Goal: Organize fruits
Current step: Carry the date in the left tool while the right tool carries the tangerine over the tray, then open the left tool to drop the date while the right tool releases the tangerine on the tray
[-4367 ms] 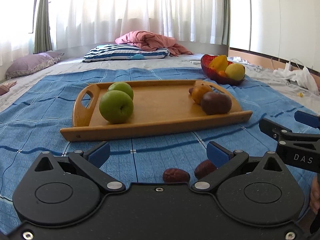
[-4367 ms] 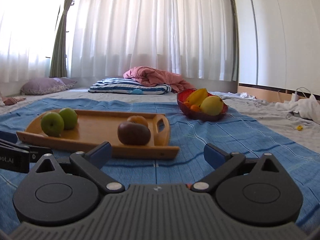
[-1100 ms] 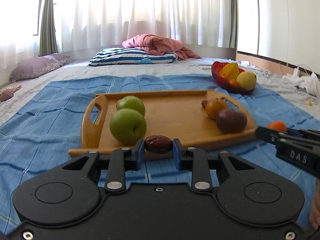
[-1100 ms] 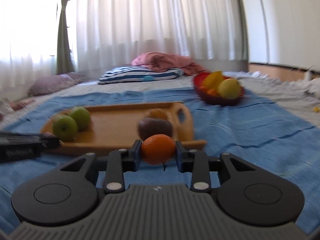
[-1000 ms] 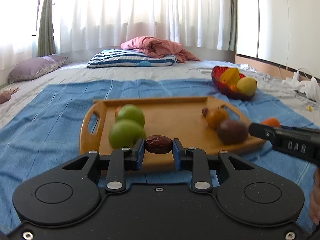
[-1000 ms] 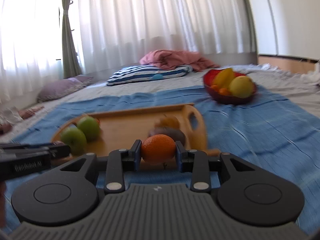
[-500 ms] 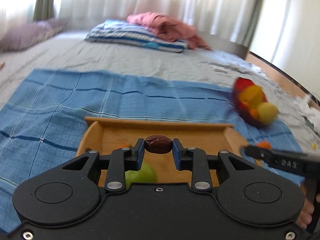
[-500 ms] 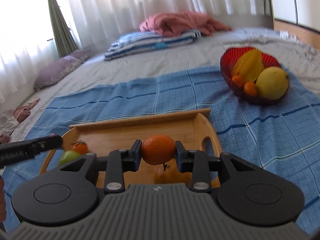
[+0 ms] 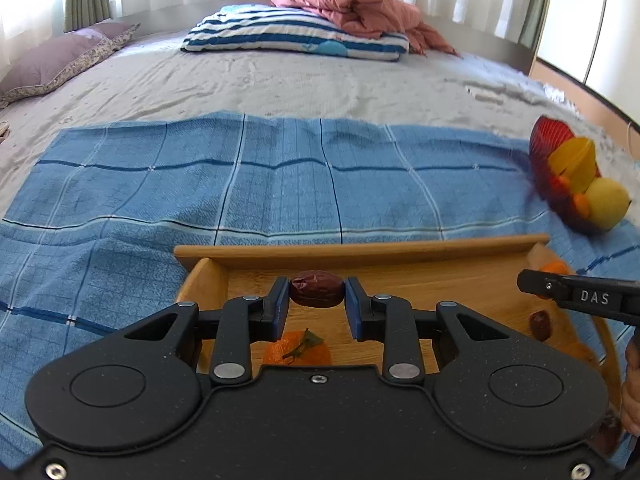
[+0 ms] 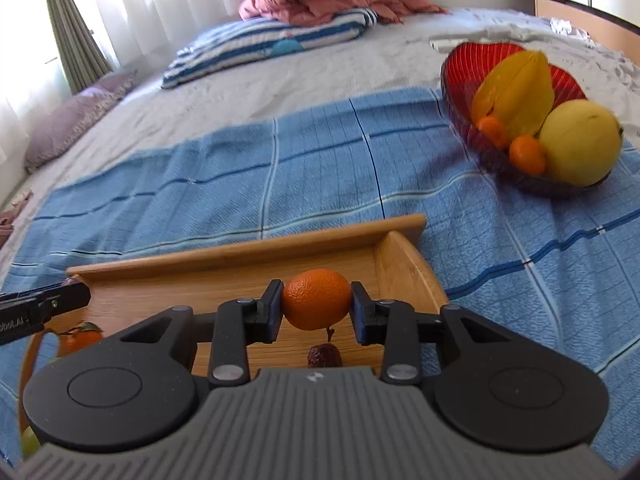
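Note:
My left gripper (image 9: 317,295) is shut on a brown date (image 9: 316,289) and holds it above the left part of the wooden tray (image 9: 360,249). A mandarin with a leaf (image 9: 297,351) lies on the tray under it. My right gripper (image 10: 316,305) is shut on an orange mandarin (image 10: 317,298) above the tray's right end (image 10: 404,268). A second date (image 10: 324,356) lies on the tray below it, also visible in the left wrist view (image 9: 540,325). The right gripper's fingers (image 9: 576,295) show at the right of the left wrist view.
A red bowl (image 10: 472,60) with a starfruit, a yellow fruit and small mandarins stands on the blue checked cloth (image 10: 320,168) right of the tray. A striped pillow (image 9: 296,38) and pink blanket (image 9: 352,6) lie at the far end of the bed.
Both grippers have risen and tilted down over the tray, each still holding its fruit. The green apples have slipped out of the left view.

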Demonstrator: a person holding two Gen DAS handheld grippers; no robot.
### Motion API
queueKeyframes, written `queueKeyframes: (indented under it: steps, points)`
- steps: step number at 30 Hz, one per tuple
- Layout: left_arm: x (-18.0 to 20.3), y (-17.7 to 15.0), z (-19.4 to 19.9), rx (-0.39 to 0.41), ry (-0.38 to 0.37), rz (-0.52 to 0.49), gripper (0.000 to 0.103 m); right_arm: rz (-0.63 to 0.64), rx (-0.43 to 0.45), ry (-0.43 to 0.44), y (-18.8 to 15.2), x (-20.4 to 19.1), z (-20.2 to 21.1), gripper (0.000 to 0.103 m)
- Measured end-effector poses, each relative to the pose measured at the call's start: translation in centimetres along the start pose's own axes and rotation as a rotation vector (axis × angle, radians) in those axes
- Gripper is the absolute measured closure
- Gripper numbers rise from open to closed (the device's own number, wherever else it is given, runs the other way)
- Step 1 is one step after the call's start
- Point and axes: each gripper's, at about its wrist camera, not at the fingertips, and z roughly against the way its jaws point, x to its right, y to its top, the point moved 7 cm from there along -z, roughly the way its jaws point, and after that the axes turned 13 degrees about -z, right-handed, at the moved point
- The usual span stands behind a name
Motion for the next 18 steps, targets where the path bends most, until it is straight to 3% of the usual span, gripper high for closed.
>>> queueKeyframes:
  steps: [5, 18]
  points:
    - [0.2, -0.5, -1.4, -0.040, 0.008, -0.007, 0.075, 0.006, -0.030, -0.037, -0.6, 0.0, -1.3, 0.064]
    - [-0.2, -1.3, -3.3, -0.105, 0.009, 0.012, 0.075, 0.013, -0.033, -0.032, -0.6, -0.2, -1.5, 0.064]
